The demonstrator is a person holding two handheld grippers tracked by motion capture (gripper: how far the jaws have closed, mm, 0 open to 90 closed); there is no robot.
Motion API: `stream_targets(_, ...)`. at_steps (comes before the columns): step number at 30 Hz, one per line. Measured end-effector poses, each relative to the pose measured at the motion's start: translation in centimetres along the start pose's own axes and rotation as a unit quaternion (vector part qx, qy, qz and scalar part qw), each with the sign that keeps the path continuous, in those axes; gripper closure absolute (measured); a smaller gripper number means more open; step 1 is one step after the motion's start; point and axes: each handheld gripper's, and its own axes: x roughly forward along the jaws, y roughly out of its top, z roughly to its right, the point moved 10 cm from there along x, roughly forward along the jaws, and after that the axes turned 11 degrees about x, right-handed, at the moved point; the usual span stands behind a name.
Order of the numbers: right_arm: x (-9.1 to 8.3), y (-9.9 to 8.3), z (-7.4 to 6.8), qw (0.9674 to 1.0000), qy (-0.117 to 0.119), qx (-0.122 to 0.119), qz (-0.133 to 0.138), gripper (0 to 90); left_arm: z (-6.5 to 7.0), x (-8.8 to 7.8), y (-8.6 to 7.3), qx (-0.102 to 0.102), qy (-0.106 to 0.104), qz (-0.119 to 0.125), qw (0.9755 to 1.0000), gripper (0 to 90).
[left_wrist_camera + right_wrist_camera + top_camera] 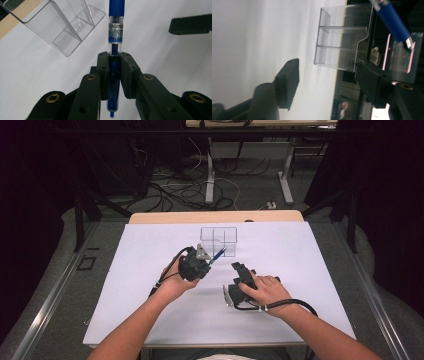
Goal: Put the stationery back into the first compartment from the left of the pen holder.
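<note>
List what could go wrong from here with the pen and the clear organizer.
1. The left gripper clamps the blue pen low on its barrel, so the long free end could swing wide of a compartment.
2. The clear organizer looks light and stands loose on the table; a nudge from the pen might tip or slide it.

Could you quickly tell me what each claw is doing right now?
Left claw: closed on the blue pen, beside the clear organizer.
Right claw: open, nothing between its jaws.
</note>
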Motion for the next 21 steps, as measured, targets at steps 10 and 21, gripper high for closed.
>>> stream_targets(10, 0.4, -1.5, 0.4, 0.9954, 0.002, 0.093, -0.024, 15.3, -1.7, -0.6, 0.7, -0.046, 0.002, 0.043, 0.998, 78.9)
stream_targets(21, 0.6, -3.3, 0.6, 0.9786, 0.023, 0.196, -0.058, 1.8, -5.6, -1.3, 2.6, -0.099, 0.035, 0.115, 0.9878, 79.0)
